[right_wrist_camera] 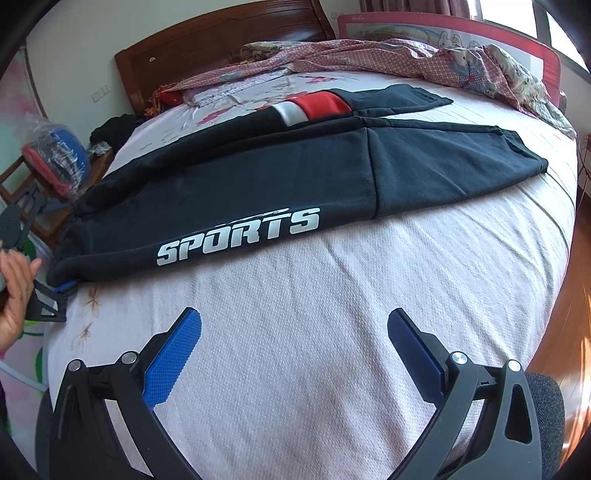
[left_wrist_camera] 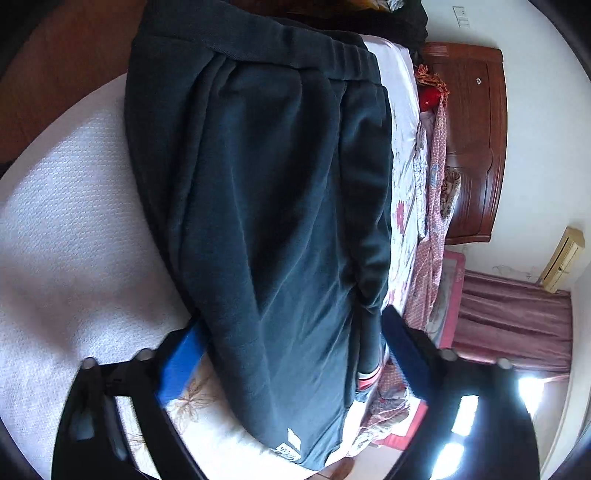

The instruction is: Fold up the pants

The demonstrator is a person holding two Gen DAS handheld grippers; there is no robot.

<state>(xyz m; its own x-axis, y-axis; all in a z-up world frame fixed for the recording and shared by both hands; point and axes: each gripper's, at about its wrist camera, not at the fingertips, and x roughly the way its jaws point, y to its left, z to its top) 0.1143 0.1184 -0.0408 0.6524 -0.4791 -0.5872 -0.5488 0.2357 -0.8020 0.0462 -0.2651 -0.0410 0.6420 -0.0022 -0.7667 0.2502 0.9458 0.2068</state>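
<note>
Dark sports pants [right_wrist_camera: 266,177] with a white "SPORTS" print lie flat across the bed [right_wrist_camera: 332,314], waistband at the left, legs stretched right, one leg showing a red and white band. My left gripper [left_wrist_camera: 291,332] is wide open with its blue fingers on either side of the waistband end of the pants [left_wrist_camera: 266,206]; it also shows at the left edge of the right wrist view [right_wrist_camera: 55,291], held by a hand. My right gripper [right_wrist_camera: 293,325] is open and empty above bare sheet, in front of the pants.
A crumpled pink checked garment [right_wrist_camera: 369,59] lies along the far side of the bed near the wooden headboard [right_wrist_camera: 207,40]. A pink bed rail [right_wrist_camera: 443,33] stands at the back right. A bedside stool holds bagged clothes [right_wrist_camera: 55,162] at left. Wooden floor [right_wrist_camera: 569,295] lies right.
</note>
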